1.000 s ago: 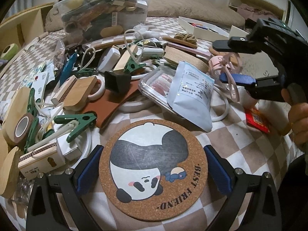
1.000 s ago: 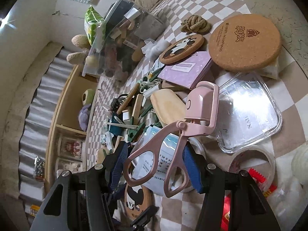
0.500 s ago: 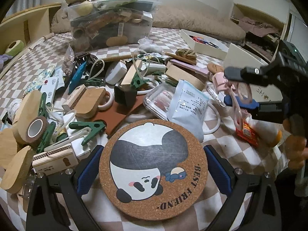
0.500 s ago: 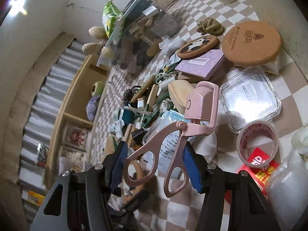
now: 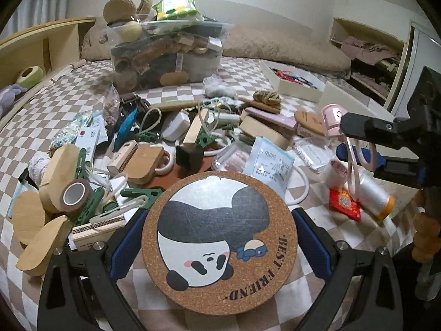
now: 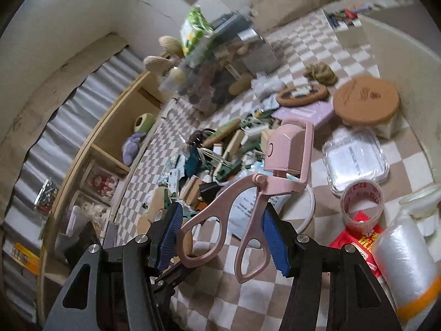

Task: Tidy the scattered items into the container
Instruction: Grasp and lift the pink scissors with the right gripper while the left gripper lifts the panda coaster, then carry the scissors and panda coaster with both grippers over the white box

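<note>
"BEST FRIEND." runs in black capitals along the rim of the cork coaster (image 5: 219, 241) with the panda picture. Print on the white pouch (image 5: 271, 162), red packet (image 5: 344, 202) and tape roll (image 6: 361, 205) is too small to read.

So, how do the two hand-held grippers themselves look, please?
Both look alike. The left gripper and the right gripper have matte black angular frames with cut-out openings, silver round bolts at the joints, and ribbed blue pads on the fingers. No cables or sleeves are visible.

Checkered bed (image 5: 248, 77), clear container (image 5: 165, 55) at the far end, clutter pile (image 5: 165, 143), tape roll (image 6: 361, 207), white tray (image 5: 292, 78)
</note>
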